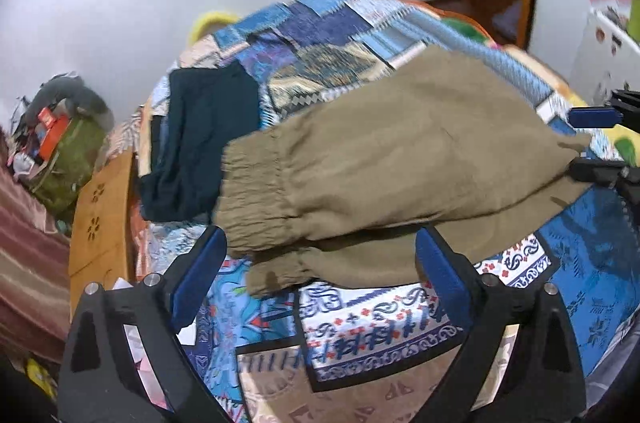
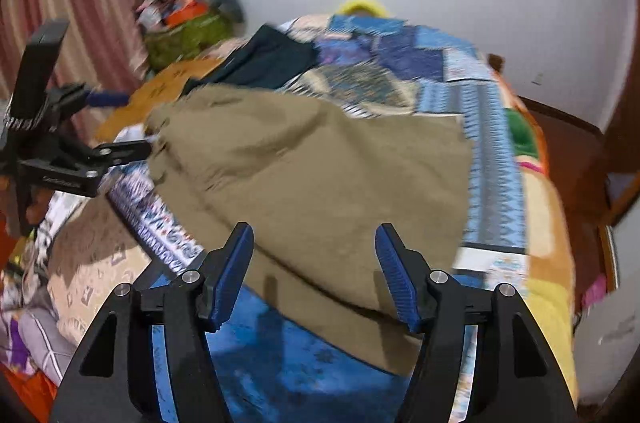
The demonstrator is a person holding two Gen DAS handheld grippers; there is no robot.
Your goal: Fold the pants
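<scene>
On the bed's patchwork quilt (image 1: 384, 327) the khaki pants (image 1: 400, 159) lie folded once. Both grippers, left (image 1: 320, 279) and right (image 2: 314, 273), stand released with jaws empty; next, I think, regrasp for the second fold.

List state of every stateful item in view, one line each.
olive pants: folded over, lying on the bed, released
left hand-held gripper: open, nothing between its pads
right hand-held gripper: open, empty
dark garment: folded, lying beyond the pants
patchwork bedspread: spread flat
</scene>
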